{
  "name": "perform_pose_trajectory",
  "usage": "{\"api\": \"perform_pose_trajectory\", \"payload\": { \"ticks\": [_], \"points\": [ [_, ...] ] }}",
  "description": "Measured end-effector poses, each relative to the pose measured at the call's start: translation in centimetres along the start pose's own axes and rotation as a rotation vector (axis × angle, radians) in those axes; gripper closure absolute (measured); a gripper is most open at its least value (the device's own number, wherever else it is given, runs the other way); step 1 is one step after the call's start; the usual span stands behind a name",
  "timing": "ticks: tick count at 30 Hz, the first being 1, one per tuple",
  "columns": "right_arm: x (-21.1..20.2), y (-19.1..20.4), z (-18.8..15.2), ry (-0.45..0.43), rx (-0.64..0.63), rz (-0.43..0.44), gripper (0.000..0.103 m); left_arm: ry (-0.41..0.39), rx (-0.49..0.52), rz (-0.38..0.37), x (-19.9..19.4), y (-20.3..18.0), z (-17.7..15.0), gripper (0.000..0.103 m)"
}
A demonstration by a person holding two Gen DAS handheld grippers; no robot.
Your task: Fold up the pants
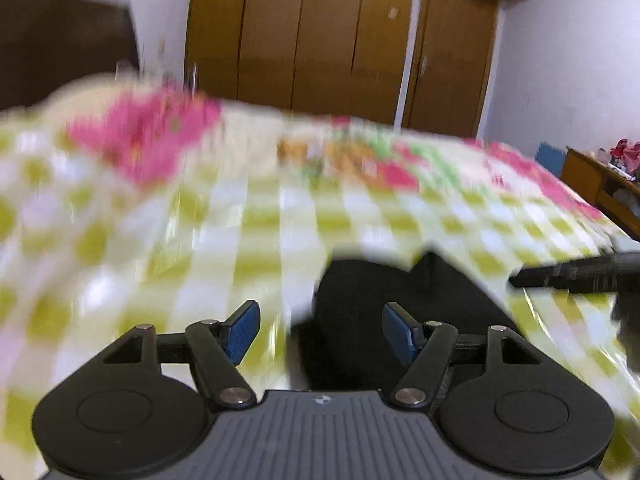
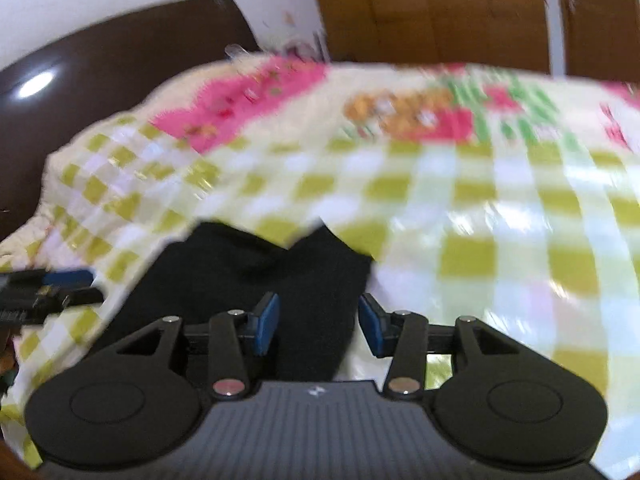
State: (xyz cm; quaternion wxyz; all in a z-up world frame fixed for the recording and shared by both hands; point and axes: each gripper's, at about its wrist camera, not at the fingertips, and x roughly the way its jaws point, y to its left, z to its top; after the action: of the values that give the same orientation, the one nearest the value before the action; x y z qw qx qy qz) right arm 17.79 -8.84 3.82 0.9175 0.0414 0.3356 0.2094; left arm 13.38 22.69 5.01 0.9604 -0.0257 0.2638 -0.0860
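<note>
Both views are pretty motion-blurred, fyi. The black pants [image 1: 384, 312] lie on the bed [image 1: 248, 232], on a shiny yellow-green and white checked cover w/ pink and orange prints further back. In the left wrist view they run from just in front of the camera away toward the wardrobe, tilting a bit left to right, and the far end has a notch in the middle w/ a lobe either side. Can't tell if that end is the legs or the waist. Long axis is roughly along the way each hand-held gripper points.

Left hand-held gripper [image 1: 318, 334]: jaws wide apart, blue pads touching nothing. The left pad is over checked cover, the right pad over the black fabric.

Right hand-held gripper [image 2: 318, 322]: jaws apart too, with the pants between them in the picture, but the pads aren't pressing on the cloth, so not gripping. Each gripper pokes into the edge of the other's view.

Room, left to right: dark brown headboard [image 1: 64, 48], white wall, big brown wooden wardrobe [image 1: 320, 36], then a low wooden shelf [image 1: 600, 188] w/ red stuff on top at far right.

Pants look plain black, matte, no detail readable, lying flat.
</note>
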Motion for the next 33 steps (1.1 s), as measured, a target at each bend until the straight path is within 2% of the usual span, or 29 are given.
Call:
{"api": "perform_pose_trajectory", "payload": {
  "ticks": [2, 3, 6, 8, 10, 12, 14, 17, 18, 22, 26, 28, 31, 33],
  "points": [
    [1.4, 1.5, 0.5, -0.01, -0.036, 0.02, 0.057, -0.018, 0.044, 0.013, 2.3, -1.2, 1.0, 0.026],
    [2.6, 2.1, 0.9, 0.0, -0.041, 0.032, 0.061, -0.016, 0.048, 0.024, 3.8, -1.5, 1.2, 0.026],
    [6.1, 2.7, 1.6, 0.008, -0.052, 0.039, 0.066, 0.031, 0.055, 0.072, 8.0, -1.8, 0.8, 0.032],
    [8.9, 2.2, 1.7, 0.044, -0.036, 0.002, 0.071, 0.082, 0.075, 0.128, 10.4, -1.5, -0.1, 0.032],
    [10.5, 0.6, 1.1, 0.089, 0.02, -0.002, 0.077, 0.113, 0.05, 0.133, 11.5, -0.6, -1.1, 0.03],
    [11.5, -0.3, 0.4, 0.105, 0.058, 0.006, 0.079, 0.115, 0.001, 0.115, 11.9, 0.6, -1.6, 0.027],
    [11.5, 0.0, 0.2, 0.103, 0.032, 0.0, 0.079, 0.114, -0.013, 0.123, 11.9, 0.7, -1.7, 0.024],
    [10.2, 1.0, 0.5, 0.092, -0.011, -0.023, 0.077, 0.093, -0.024, 0.125, 10.5, 0.3, -1.1, 0.024],
    [9.1, 1.2, 0.7, 0.071, -0.014, -0.024, 0.074, 0.073, -0.019, 0.133, 9.6, 0.2, -0.8, 0.024],
    [3.7, 2.7, 0.1, 0.012, -0.012, 0.05, 0.073, 0.037, -0.021, 0.153, 5.5, 0.5, -0.5, 0.025],
    [-0.4, 4.9, -1.7, 0.005, -0.043, 0.106, 0.073, 0.014, -0.042, 0.152, 0.5, 0.2, -1.6, 0.025],
    [-1.3, 5.6, -3.1, 0.031, -0.027, 0.138, 0.073, 0.02, -0.03, 0.136, -1.6, -0.6, -3.2, 0.025],
    [-1.8, 6.7, -5.4, 0.083, -0.037, 0.127, 0.073, 0.044, 0.04, 0.14, -3.4, -2.1, -5.3, 0.025],
    [-2.0, 7.1, -6.5, 0.112, -0.019, 0.125, 0.073, 0.038, 0.015, 0.11, -4.9, -2.3, -6.3, 0.025]
  ]
}}
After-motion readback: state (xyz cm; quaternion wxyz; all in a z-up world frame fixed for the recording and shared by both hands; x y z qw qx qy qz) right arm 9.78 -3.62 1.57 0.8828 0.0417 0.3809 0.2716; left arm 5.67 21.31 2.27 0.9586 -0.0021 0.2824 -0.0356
